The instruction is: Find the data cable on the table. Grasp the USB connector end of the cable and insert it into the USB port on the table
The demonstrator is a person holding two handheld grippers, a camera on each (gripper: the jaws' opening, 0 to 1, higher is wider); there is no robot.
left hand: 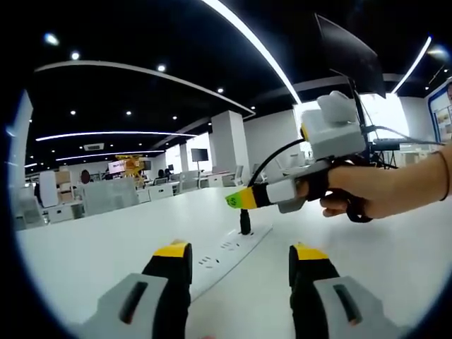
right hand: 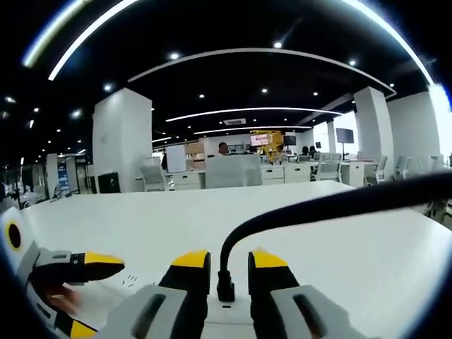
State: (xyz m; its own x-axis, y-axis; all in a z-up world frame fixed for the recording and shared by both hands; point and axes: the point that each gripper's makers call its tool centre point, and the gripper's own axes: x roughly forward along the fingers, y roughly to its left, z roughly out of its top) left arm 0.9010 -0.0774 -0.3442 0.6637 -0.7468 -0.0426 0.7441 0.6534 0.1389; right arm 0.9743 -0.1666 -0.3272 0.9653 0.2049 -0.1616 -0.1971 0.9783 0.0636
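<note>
While white table [left hand: 85,247] fronts open office, left gripper [left hand: 240,251] jaws apart, right gripper [right hand: 229,260] jaws flanking cable [right hand: 318,205], clamping unclear.

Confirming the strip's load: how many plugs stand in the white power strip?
1. A black cable plug stands in the white power strip, between the jaws of the yellow-tipped right gripper. Other sockets may be hidden.

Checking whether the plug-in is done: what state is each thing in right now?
USB connector: upright, plugged into the power strip.
power strip: flat on the table.
right gripper: jaws flank the connector; grip unclear.
left gripper: open, empty.
</note>
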